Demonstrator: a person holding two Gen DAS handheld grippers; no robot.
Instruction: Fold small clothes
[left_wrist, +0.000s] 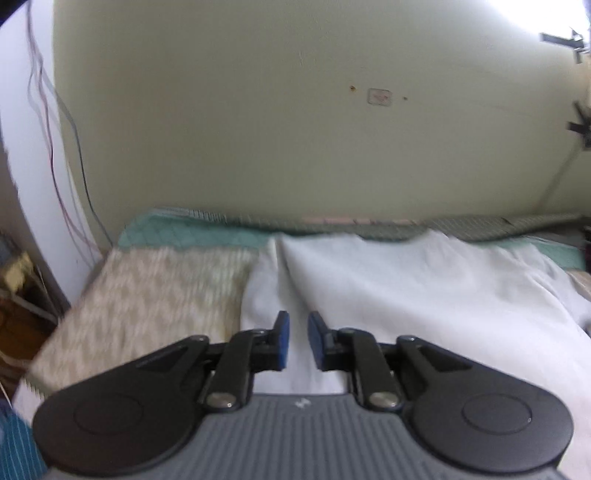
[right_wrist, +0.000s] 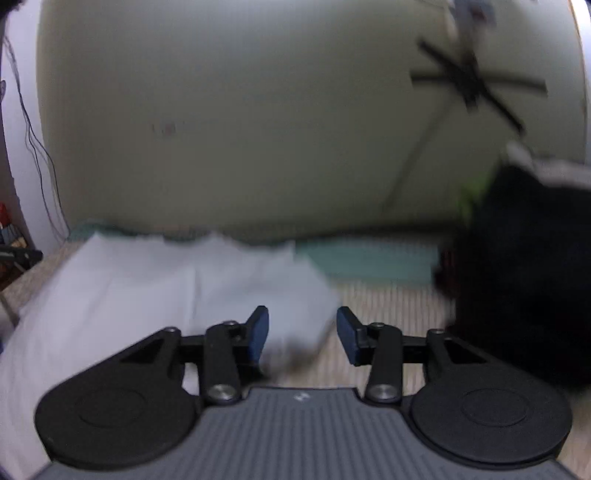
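both views are smeared by motion blur, the right wrist view worst, so fine edges and textures are hard to read. a large black mass (right_wrist: 517, 277) fills the right side of the right wrist view; its outline is soft, it is cut off by the frame edge, and what it is cannot be told. a patch of bright green (right_wrist: 474, 192) shows at its upper left, also unidentifiable. on the wall (left_wrist: 295, 129) behind, a small pale plate (left_wrist: 379, 97) can just be made out, and thin wires (left_wrist: 55, 147) hang down at the far left. a dark bladed fixture (right_wrist: 469, 83) near the top right is streaked by blur.

the white garment (left_wrist: 406, 288) lies spread flat on a bed, over a beige patterned cover (left_wrist: 147, 295), with a teal cloth (left_wrist: 192, 232) along the far edge by the wall. a seam or fold runs down the garment toward the left claw (left_wrist: 298, 339). its near part is hidden under both tools' bodies, and its far right edge is cut off in the left wrist view.

the left claw hangs over the white cloth with its blue pads (left_wrist: 283, 339) a narrow gap apart and nothing between them. the right claw (right_wrist: 302, 334) is spread wider, gripping nothing, above the garment's right corner (right_wrist: 306, 332), where white cloth meets the beige cover. whether either claw touches the fabric cannot be told.

no containers can be made out in either view.
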